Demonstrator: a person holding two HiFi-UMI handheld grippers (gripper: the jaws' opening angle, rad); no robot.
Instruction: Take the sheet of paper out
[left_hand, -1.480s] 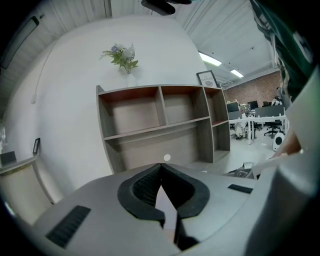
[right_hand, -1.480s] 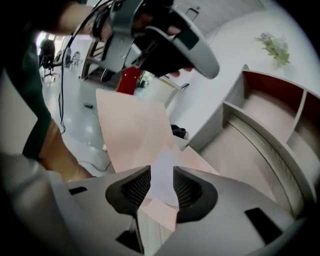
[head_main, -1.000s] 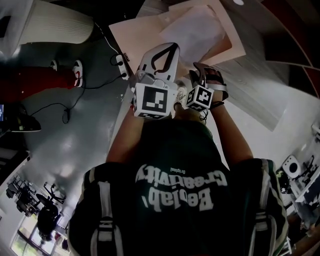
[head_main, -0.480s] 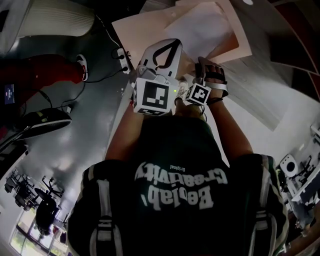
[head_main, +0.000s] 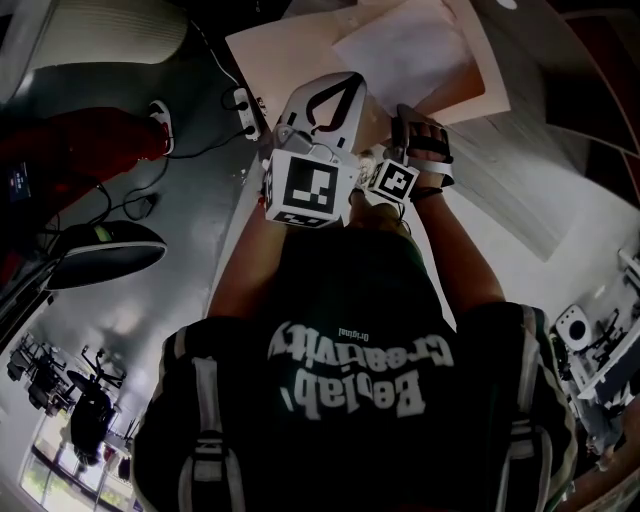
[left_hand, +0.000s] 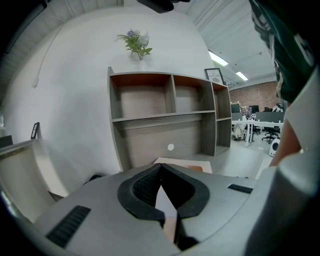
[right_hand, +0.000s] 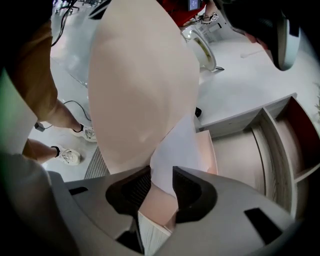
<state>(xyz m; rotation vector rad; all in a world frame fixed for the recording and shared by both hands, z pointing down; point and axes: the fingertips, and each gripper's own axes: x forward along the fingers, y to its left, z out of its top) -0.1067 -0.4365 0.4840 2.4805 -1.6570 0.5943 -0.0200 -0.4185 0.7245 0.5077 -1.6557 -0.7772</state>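
We see the sheet of paper (head_main: 400, 45) at the top centre of the head view, lying on a peach folder (head_main: 270, 50). A strip of the folder shows along the sheet's right and lower edges.

In the right gripper view, the right gripper (right_hand: 162, 182) has its jaws a moderate way apart. A corner of the sheet (right_hand: 177, 145) runs down between them, with peach folder (right_hand: 135, 85) under it and filling the upper left. The pads do not close on the paper.

The left gripper (left_hand: 161, 167) has its jaw tips meeting, leaving a loop-shaped gap behind them. White and peach show through that gap, and we cannot tell whether the tips pinch anything. Just past the tips the folder (left_hand: 187, 165) lies flat in front of a wooden shelf unit (left_hand: 165, 115), whose back wall closes off the far side.

In the head view both grippers sit side by side at upper centre, marker cubes (head_main: 305, 188) nearly touching. The left gripper's tip (head_main: 348, 90) is at the folder's near edge. To the right, the table (head_main: 520, 190) lies bare toward the frame's edge. To the left, the table edge drops to a floor with cables.
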